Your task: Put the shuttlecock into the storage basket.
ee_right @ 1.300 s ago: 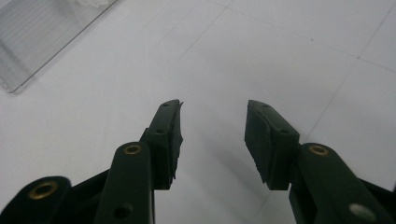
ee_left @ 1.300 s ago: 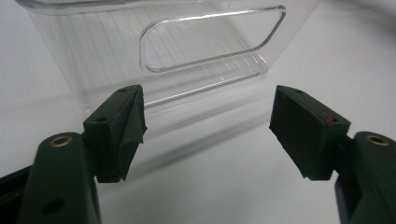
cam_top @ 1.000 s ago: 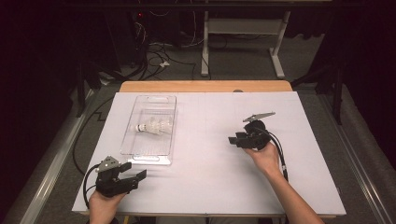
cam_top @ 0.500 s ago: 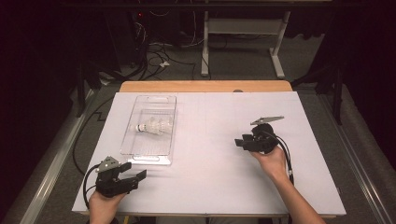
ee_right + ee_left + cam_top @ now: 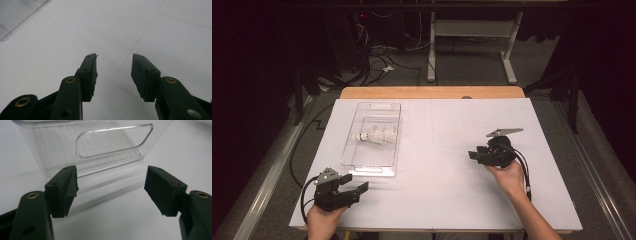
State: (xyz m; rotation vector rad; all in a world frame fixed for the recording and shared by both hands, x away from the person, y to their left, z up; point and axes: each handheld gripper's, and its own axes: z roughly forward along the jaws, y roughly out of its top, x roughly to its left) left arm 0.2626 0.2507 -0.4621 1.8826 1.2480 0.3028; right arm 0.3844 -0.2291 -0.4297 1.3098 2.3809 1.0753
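- Nearest me, at the lower left of the high view, I have the left gripper [image 5: 357,189] sitting low on the bench [image 5: 437,200], a hand wrapped round its body and a cable looping off its left side.
- In the left gripper view its fingers [image 5: 62,192] stand wide apart with nothing between them, only bare white surface.
- Just beyond those fingers I see the short end wall of the clear tray [image 5: 50,157], with its handle slot cut through, in the upper half of that view; the fingers are near it but not touching.
- At the right of the high view, a little further up the frame, I hold the right gripper [image 5: 473,155], pointing towards the left of the frame, with the grey three-cornered plate on top.
- In the right gripper view its fingers [image 5: 88,75] stand partly open, a narrower gap than the left pair, and hold nothing; the white surface with thin ruled lines lies under them.
- A corner of the clear tray shows at the upper left of the right gripper view, well apart from the fingers.
- Further up, at the left centre of the high view, the clear tray [image 5: 362,162] lies lengthwise on the white surface.
- Inside it, towards the far half, lies a white shuttlecock [image 5: 377,136] on its side, its cork end pointing left.
- Beyond the bench edge I see dark floor with cables and a white frame leg.
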